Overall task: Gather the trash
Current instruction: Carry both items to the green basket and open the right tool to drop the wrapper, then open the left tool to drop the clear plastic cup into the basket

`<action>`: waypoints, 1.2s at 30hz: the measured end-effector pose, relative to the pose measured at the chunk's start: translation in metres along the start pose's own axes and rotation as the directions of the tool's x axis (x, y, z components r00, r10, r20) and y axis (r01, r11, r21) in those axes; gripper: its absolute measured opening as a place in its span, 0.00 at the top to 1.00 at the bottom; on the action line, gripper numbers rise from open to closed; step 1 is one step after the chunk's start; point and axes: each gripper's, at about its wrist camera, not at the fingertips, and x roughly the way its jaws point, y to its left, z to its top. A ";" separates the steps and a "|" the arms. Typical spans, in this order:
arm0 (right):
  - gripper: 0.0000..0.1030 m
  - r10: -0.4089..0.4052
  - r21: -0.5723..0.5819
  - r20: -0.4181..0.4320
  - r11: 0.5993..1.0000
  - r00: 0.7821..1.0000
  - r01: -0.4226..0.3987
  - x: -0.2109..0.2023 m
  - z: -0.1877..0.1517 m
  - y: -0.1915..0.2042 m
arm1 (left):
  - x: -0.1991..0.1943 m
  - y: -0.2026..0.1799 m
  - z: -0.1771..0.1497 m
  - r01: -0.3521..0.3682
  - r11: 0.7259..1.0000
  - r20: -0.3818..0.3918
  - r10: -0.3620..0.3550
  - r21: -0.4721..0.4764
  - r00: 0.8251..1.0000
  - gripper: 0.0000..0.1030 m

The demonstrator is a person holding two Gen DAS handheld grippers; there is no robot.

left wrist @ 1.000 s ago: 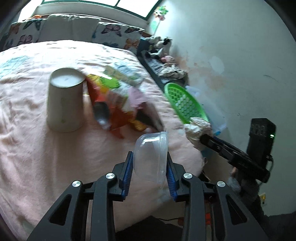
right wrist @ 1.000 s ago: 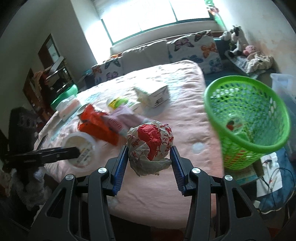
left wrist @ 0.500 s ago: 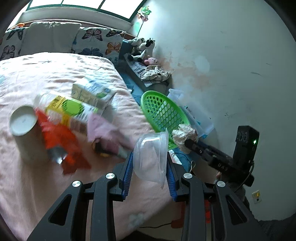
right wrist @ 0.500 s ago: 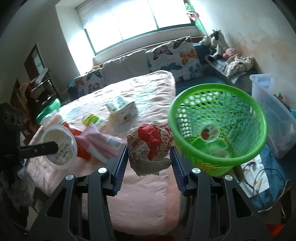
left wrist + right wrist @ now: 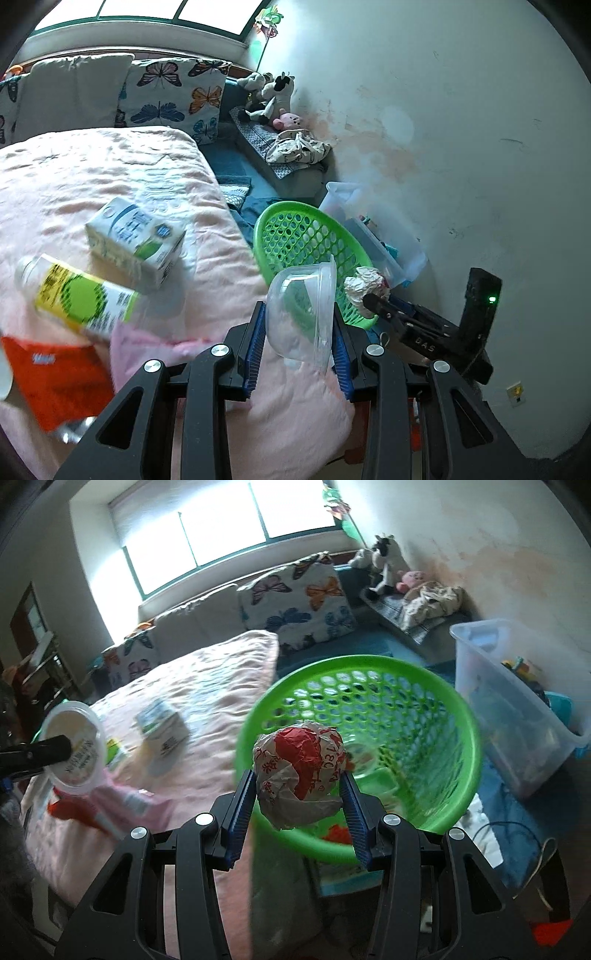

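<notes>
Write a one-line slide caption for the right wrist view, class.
Right gripper clamps a crumpled red-and-white wrapper at the green basket beside the pink bed.

Butterfly-print cushions (image 5: 299, 602) behind pink-quilted bed (image 5: 92, 173); plush toys (image 5: 384, 563) by wall; clear plastic storage bin (image 5: 517, 701) on floor.

Sitting wide open beside the bed (image 5: 110, 177): green basket (image 5: 461, 775), mouth unblocked, with a clear bin (image 5: 517, 716) crowding its far side.

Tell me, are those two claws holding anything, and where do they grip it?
Left gripper: clear plastic cup, pinched across its sides. Right gripper: crumpled paper ball, squeezed at its middle.
</notes>
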 end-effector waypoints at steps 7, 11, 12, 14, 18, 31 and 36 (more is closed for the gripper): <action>0.53 -0.047 0.023 -0.028 0.999 0.998 0.048 0.024 0.011 -0.024 | 0.023 -0.006 0.022 -0.021 1.000 -0.014 0.021 0.012 1.000 0.68; 0.52 -0.063 0.036 -0.051 0.997 0.997 0.065 0.038 0.013 -0.032 | 0.037 -0.008 0.030 -0.026 1.000 -0.028 0.026 0.017 0.999 0.68; 0.52 -0.069 0.039 -0.055 0.997 0.996 0.071 0.040 0.014 -0.034 | 0.040 -0.009 0.033 -0.027 0.999 -0.033 0.028 0.020 0.999 0.68; 0.51 -0.068 0.051 -0.064 0.996 0.996 0.072 0.045 0.014 -0.039 | 0.047 -0.012 0.036 -0.027 0.999 -0.041 0.028 0.028 0.999 0.68; 0.49 -0.064 0.062 -0.074 0.996 0.995 0.068 0.051 0.013 -0.045 | 0.062 -0.018 0.042 -0.023 0.999 -0.057 0.025 0.039 0.998 0.68; 0.36 -0.088 0.108 -0.017 0.990 0.996 0.089 0.036 0.010 -0.055 | 0.112 -0.029 0.047 -0.026 0.999 -0.132 0.032 0.047 0.991 0.68; 0.35 -0.094 0.133 0.014 0.987 0.995 0.091 0.026 0.010 -0.059 | 0.131 -0.033 0.043 -0.033 0.998 -0.169 0.041 0.054 0.985 0.68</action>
